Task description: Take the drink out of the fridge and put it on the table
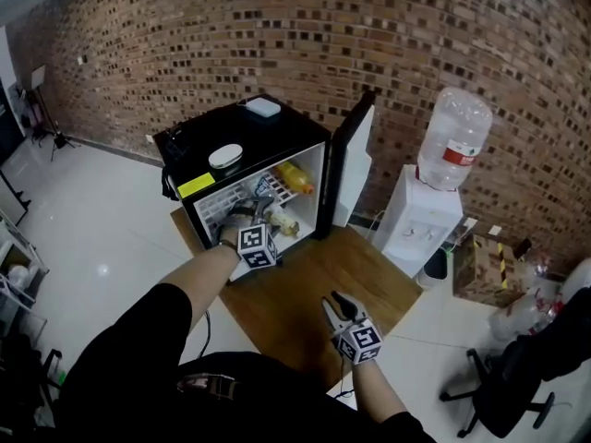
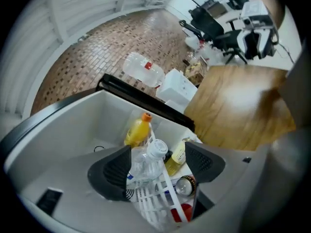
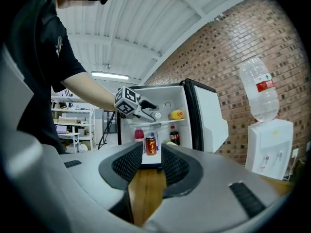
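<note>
Inside the mini fridge, the left gripper stands with jaws apart around a clear water bottle. The right gripper is open and empty over the wooden table.

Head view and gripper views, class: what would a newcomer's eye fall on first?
The small black fridge stands open on a wooden table. Inside, the left gripper, jaws open, straddles a clear plastic bottle with a white cap, an orange juice bottle beyond it. The right gripper hovers, empty, over the table.
</note>
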Demonstrator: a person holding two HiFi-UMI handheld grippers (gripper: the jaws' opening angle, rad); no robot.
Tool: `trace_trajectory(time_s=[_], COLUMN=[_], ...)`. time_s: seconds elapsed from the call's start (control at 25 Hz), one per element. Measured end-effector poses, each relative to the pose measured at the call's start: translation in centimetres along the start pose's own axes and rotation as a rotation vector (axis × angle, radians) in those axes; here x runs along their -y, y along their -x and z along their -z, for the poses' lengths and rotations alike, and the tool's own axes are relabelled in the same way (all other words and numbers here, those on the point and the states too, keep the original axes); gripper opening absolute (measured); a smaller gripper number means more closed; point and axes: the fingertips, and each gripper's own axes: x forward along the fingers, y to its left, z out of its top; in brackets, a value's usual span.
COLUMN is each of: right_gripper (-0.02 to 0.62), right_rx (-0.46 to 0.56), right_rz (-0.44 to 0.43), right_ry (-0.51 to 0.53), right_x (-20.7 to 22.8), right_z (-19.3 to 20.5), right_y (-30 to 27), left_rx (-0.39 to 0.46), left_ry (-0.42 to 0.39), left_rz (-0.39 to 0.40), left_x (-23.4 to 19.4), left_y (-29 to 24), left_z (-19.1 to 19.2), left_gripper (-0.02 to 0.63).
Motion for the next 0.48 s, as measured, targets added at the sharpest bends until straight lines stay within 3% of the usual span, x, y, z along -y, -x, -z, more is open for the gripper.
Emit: trace_trajectory(time_s=[0.12,0.2,0.28,0.4,0.48], right_gripper=[0.146,0.146,0.146,0.146,0.146], right_rx=[-0.013,-0.008,0.003,0.023,0.034], right_rz=[0.019,0.030,0.035,0.037,0.035], right_ry=[0.027,0.060,0.091,0.104,0.098], right_x=[1.1,1.8,2.4,2.9,3.0], right_z=[1.3,1.3,1.1,0.7,0.6], right_y=[0.1,0.0,0.0,0.1,0.2], left_rx=[-0.079,-0.093,-0.092,-0.101,-0.102], left_ry=[-0.222,-0.296,-0.308,-0.301,-0.313], left_rz=[0.006,-0.004,-0.024,-0.039,-0.034], left_x=[1.4,1.6,1.0,0.0,-0.3], left_y=[-2.4,-3.4,-4.1,-5.0,-5.3], left_z=[0.9,0.8,0.3,0.1,0.1], left_gripper=[0.345,0.347,0.308,0.308,0.221])
